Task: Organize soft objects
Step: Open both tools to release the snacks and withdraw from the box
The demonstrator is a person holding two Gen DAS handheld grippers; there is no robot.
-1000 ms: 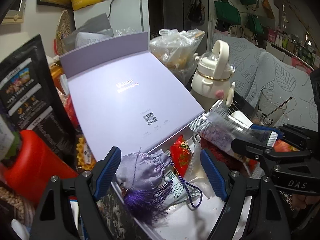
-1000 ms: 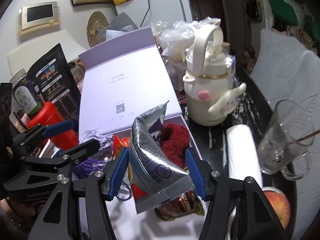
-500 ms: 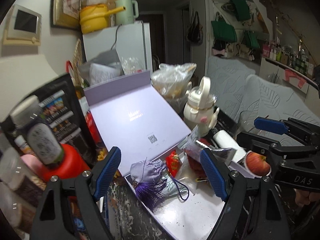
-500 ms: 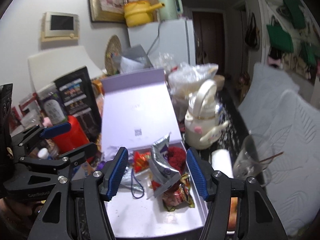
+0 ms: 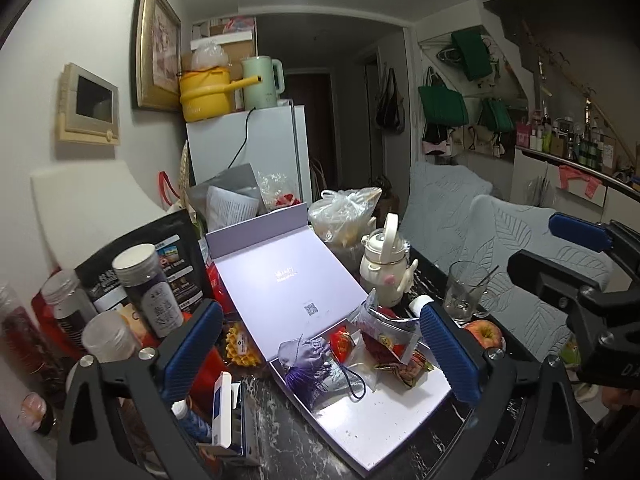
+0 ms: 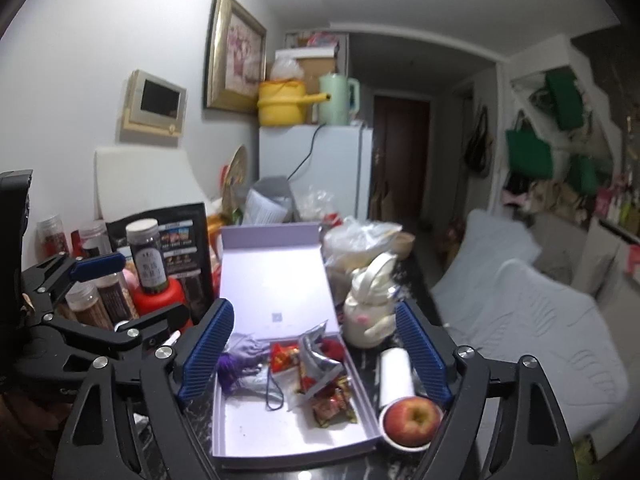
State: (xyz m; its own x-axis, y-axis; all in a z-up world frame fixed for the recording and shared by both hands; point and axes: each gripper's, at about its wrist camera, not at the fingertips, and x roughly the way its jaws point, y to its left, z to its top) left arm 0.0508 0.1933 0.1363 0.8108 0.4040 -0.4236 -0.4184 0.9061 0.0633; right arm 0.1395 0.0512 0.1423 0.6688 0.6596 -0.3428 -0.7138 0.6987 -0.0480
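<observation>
Grippers, left (image 5: pixel 320 354) and right (image 6: pixel 314 350), hang released, jaws just opened wide and empty. Pouch (image 6: pixel 244 354), packet (image 6: pixel 316 364) and snacks (image 6: pixel 334 402) lie in the box (image 6: pixel 296 436) near the table's front edge. Placing looks finished; next, probably, closing the lid (image 6: pixel 276 280).

The open box (image 6: pixel 240 432) lies on the table, its lid (image 6: pixel 276 280) raised behind. Inside, the tasselled pouch (image 6: pixel 240 354) lies left, the snack packets (image 6: pixel 320 372) right. The kettle (image 6: pixel 370 312) stands right of the box; the apple (image 6: pixel 412 418) lies before the kettle.
</observation>
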